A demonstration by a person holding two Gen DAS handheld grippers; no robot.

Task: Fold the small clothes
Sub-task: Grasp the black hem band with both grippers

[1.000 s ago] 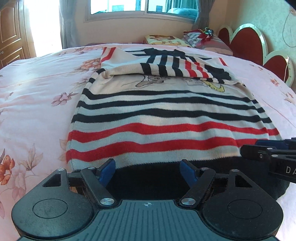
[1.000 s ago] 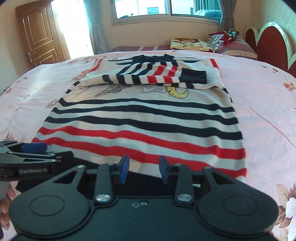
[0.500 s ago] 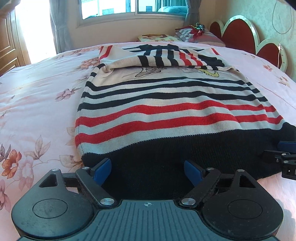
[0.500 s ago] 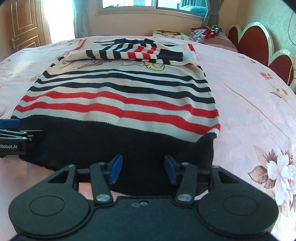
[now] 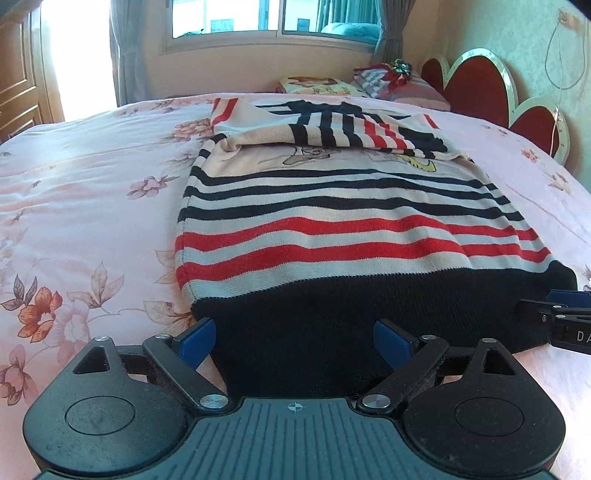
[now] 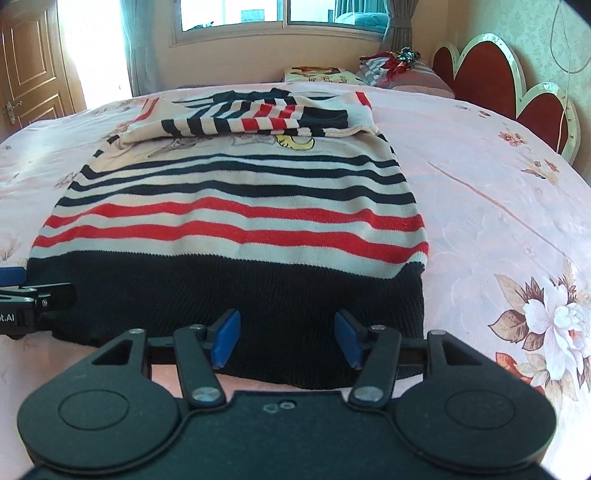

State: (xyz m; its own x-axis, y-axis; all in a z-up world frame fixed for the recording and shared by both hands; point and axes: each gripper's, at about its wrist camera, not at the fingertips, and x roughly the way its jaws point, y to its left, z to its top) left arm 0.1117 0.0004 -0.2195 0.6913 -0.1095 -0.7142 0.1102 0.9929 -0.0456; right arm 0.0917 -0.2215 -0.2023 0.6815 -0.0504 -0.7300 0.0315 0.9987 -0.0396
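The striped sweater (image 5: 351, 229) lies flat on the bed (image 5: 92, 206), its dark hem band nearest both cameras and its neck end toward the pillows (image 5: 332, 86). The sleeves (image 6: 255, 118) are already folded in across the chest, lying over the cartoon print, so the first stage of folding looks done. What seems left is doubling the body over, hem toward the shoulders, and that has not begun: the hem lies flat on the bedspread.

The left gripper (image 5: 295, 343) sits at the hem's left part, and its fingers have just been opening; they stand wide, the dark band between them but not pinched. The right gripper (image 6: 286, 339) is at the hem's right part, and its fingers have likewise just been opening to about a middling gap, with the knit between them and no squeeze visible. Each gripper shows at the edge of the other's view.

Beyond are the heart-shaped headboard (image 5: 476, 88), a window (image 6: 280, 14) and a wooden door (image 6: 29, 66).
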